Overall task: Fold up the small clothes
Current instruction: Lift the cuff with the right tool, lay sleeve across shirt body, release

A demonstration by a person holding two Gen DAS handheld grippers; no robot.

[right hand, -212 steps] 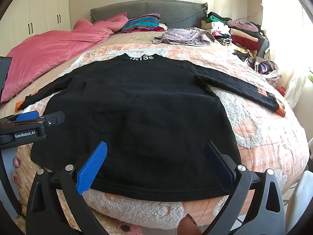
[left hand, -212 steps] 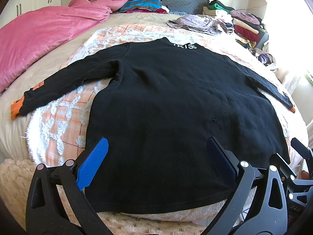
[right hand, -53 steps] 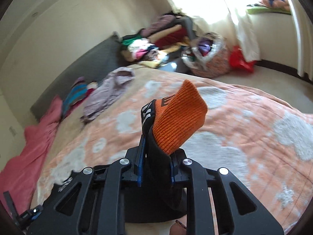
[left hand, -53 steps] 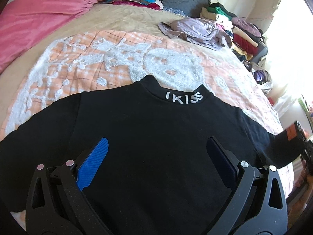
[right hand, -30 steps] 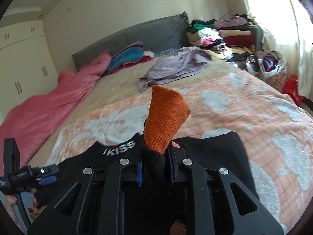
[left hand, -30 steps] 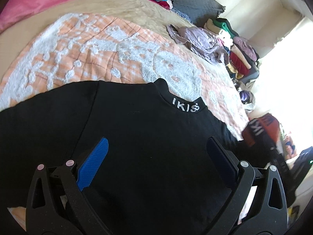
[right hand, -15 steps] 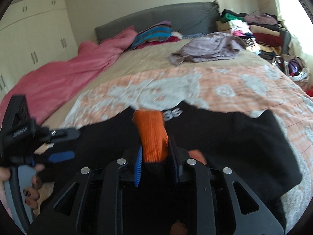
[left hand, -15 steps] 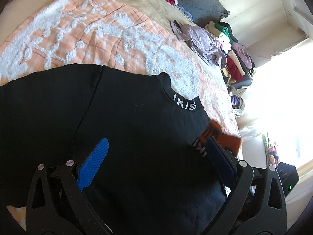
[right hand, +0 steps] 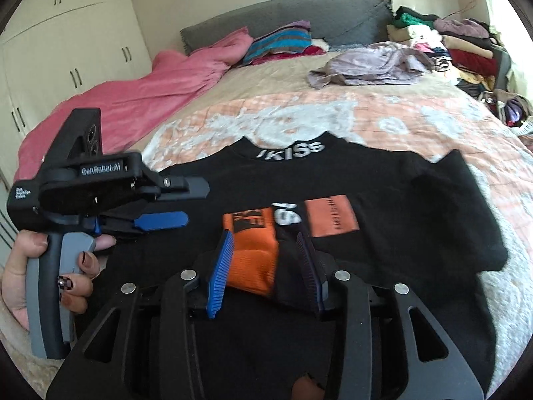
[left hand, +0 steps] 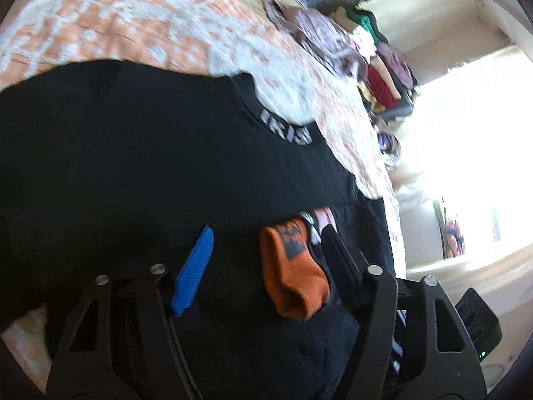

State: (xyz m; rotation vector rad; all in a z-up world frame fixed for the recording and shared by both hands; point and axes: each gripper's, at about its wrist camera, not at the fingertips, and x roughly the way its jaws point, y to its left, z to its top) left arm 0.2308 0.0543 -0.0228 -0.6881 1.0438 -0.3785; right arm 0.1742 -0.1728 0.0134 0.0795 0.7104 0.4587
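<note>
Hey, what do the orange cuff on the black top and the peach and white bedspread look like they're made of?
The orange cuff looks like ribbed knit, matte: fine parallel ridges run along it. The black long-sleeved top reads as soft matte jersey or fleece, too dark to say which. The peach and white bedspread looks like tufted or chenille fabric, its white pattern appearing fuzzy and raised.

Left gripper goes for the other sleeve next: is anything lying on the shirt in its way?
Nothing visible. The left gripper hovers open over bare black shirt; the folded sleeve's orange cuff lies toward the middle, between the right gripper's fingers.
</note>
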